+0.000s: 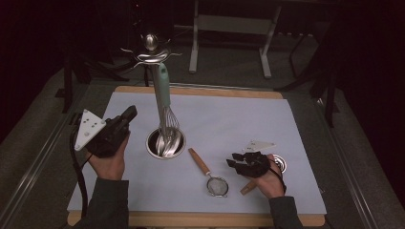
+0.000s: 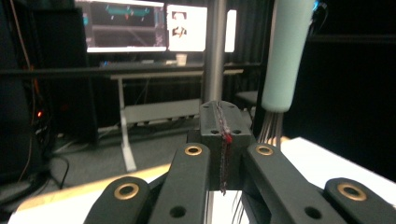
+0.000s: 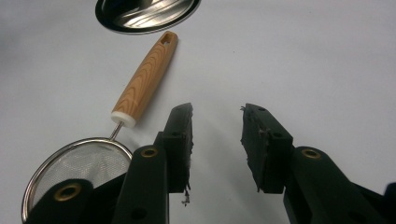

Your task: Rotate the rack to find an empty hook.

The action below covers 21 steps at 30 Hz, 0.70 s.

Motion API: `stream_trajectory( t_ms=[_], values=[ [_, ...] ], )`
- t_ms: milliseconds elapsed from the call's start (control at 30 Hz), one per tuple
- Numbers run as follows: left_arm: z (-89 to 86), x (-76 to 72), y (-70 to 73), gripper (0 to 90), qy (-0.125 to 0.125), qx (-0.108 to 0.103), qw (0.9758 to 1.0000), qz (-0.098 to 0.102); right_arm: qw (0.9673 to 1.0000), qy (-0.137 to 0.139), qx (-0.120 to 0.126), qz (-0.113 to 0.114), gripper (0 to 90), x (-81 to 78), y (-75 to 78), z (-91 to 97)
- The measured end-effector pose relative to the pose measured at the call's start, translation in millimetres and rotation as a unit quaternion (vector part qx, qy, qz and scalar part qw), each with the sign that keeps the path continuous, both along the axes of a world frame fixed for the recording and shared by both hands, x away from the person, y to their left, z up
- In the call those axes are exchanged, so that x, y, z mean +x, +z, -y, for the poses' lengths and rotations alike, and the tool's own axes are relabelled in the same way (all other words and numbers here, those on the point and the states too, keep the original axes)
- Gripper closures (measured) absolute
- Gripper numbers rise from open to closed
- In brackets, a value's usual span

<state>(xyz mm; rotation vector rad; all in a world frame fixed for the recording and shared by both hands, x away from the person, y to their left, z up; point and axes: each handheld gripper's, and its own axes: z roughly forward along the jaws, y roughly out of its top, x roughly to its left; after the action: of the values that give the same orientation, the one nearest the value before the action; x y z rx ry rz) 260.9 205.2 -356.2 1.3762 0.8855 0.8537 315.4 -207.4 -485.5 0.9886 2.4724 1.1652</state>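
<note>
While left tool (image 1: 128, 114) is raised, clamped empty, right tool (image 1: 235, 159) gapes empty, low.

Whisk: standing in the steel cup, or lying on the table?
Standing in it. The whisk has its wires down inside the steel cup and its mint handle leans up and slightly away from the person.

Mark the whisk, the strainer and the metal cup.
whisk (image 1: 163, 85) high view, on its mint green handle.
strainer (image 3: 142, 81) right gripper view, on its wooden handle.
metal cup (image 1: 152, 147) high view, on its left rim.
</note>
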Motion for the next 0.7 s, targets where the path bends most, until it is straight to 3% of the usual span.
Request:
stream_trajectory(
  t_ms=[200, 400, 700],
  values=[
    [6.6, 6.6, 18.1, 90.0, -0.014, -0.018, 0.9990, 0.039, 0.9999, -0.010, 0.004, -0.002, 61.9, -1.3, -0.5, 7.3],
    [11.5, 12.9, 34.3, 89.9, -0.029, -0.038, 0.9964, 0.070, 0.9998, -0.014, 0.012, -0.002, 62.0, -2.4, 0.2, 13.4],
    [9.6, 20.3, 52.2, 89.8, -0.023, -0.064, 0.9920, 0.106, 0.9997, -0.017, 0.015, -0.003, 61.9, -3.4, 0.5, 14.6]
  ],
)
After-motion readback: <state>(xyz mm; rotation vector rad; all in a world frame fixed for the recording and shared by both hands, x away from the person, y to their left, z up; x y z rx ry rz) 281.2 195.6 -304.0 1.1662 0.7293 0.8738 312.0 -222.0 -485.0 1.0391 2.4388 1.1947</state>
